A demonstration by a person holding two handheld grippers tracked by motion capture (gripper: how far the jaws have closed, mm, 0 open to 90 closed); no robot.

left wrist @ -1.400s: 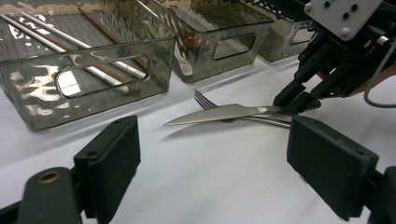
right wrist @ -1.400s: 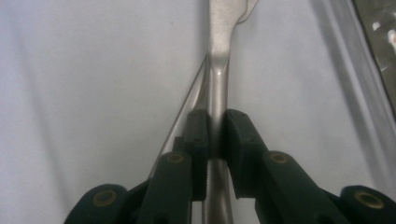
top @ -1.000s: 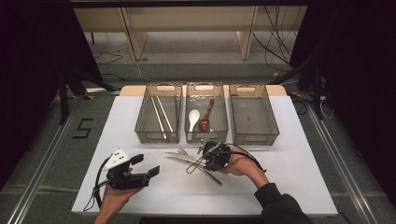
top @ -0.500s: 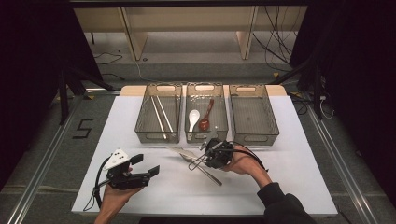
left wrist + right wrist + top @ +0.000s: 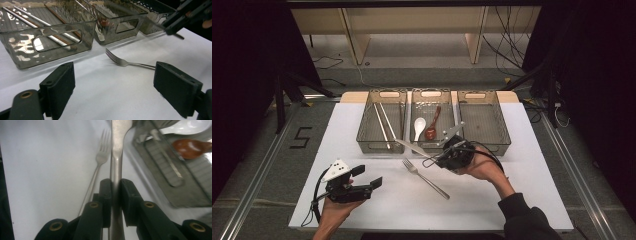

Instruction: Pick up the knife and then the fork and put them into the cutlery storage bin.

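Sorting cutlery into bins, pick-and-lift step. Right gripper (image 5: 447, 159) is clenched on the handle of a plain silver metal utensil (image 5: 117, 157), probably a knife or spoon; its far end (image 5: 409, 147) sticks out left, just off the white table (image 5: 377, 210), in front of the middle smoky clear plastic bin (image 5: 432, 146). Left gripper (image 5: 362, 176) rests with jaws spread wide, nothing between them. A silver metal fork (image 5: 427, 178) lies on the table. Next: carry the held piece to the matching bin, tip it over the rim, release. Versus a second ago, the right gripper has risen with the utensil, away from the fork; the left is unmoved
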